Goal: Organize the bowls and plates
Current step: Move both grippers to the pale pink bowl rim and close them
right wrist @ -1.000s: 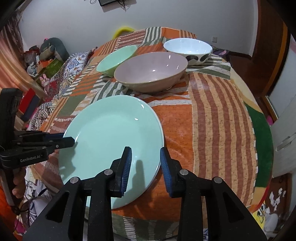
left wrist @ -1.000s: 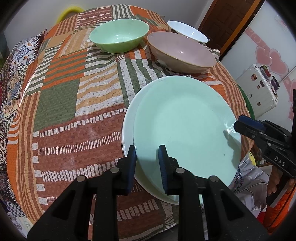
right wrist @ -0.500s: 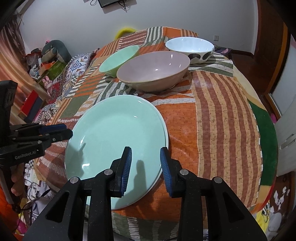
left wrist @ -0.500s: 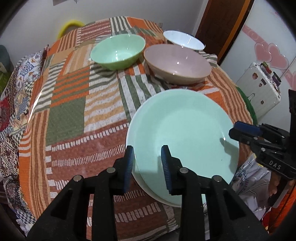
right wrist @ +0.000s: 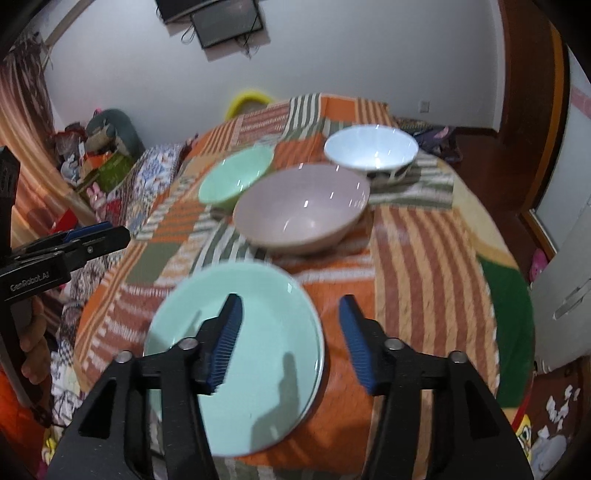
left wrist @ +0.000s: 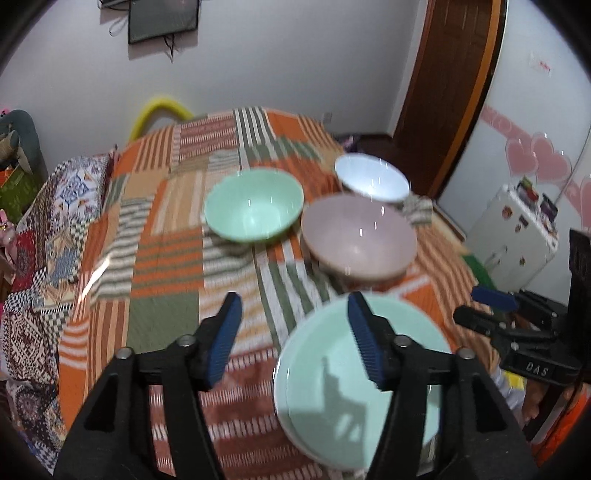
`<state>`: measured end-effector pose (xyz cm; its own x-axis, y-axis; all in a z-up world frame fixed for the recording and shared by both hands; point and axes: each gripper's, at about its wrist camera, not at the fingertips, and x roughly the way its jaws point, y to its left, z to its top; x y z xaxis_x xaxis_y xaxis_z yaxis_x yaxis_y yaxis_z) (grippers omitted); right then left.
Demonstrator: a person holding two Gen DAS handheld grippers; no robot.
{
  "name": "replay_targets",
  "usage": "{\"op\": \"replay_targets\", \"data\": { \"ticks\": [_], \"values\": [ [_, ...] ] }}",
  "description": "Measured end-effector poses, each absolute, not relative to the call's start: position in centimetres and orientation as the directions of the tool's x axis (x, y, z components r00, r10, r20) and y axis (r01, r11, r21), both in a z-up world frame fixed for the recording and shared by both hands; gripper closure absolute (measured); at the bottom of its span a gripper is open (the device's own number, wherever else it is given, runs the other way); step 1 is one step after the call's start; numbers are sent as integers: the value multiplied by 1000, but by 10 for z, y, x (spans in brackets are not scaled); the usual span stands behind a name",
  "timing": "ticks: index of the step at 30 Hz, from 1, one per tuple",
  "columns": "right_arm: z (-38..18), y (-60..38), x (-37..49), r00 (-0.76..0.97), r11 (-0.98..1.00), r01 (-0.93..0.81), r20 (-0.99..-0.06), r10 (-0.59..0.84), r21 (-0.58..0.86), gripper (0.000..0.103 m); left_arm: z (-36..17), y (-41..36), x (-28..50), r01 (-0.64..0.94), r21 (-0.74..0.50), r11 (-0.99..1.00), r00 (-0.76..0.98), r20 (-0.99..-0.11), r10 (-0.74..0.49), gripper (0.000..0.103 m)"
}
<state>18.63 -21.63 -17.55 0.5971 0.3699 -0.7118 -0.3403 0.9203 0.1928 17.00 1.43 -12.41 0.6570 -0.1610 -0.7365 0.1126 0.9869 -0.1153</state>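
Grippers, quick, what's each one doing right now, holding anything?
Left gripper: open, holding nothing, above the green plate.
Right gripper: open, holding nothing.

Pale wall point(left wrist: 277, 74) with dark screen point(left wrist: 162, 18), brown wooden door point(left wrist: 443, 92), white cabinet point(left wrist: 513, 240) with stickers.

Left claw point(left wrist: 293, 338) up close: matte black angular arms, each with a triangular cut-out, a silver screw on each knuckle, ribbed blue pads point(left wrist: 364, 341) lining the inner faces. Right claw point(right wrist: 290, 341), same build, black arms, silver screws, blue ridged pads point(right wrist: 227, 341). From the side, the left claw's black body reads "GenRobot.AI" in white, the right one's "DAS". Bare fingers point(right wrist: 33, 341) wrap the black left handle; orange fabric below them.
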Motion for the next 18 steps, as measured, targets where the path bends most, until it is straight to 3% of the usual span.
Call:
{"op": "replay_targets", "data": {
  "ticks": [7,18],
  "values": [
    [-168,-229,221,641,935,-269,-682,353,231,45,-128,8,216,122,-147,982,663,-724,-191,36],
    [-175,-229,265,681,955,-228,-669,297,192,45,-177,-4,287,131,-156,979,568,-797,-203,36]
  ]
}}
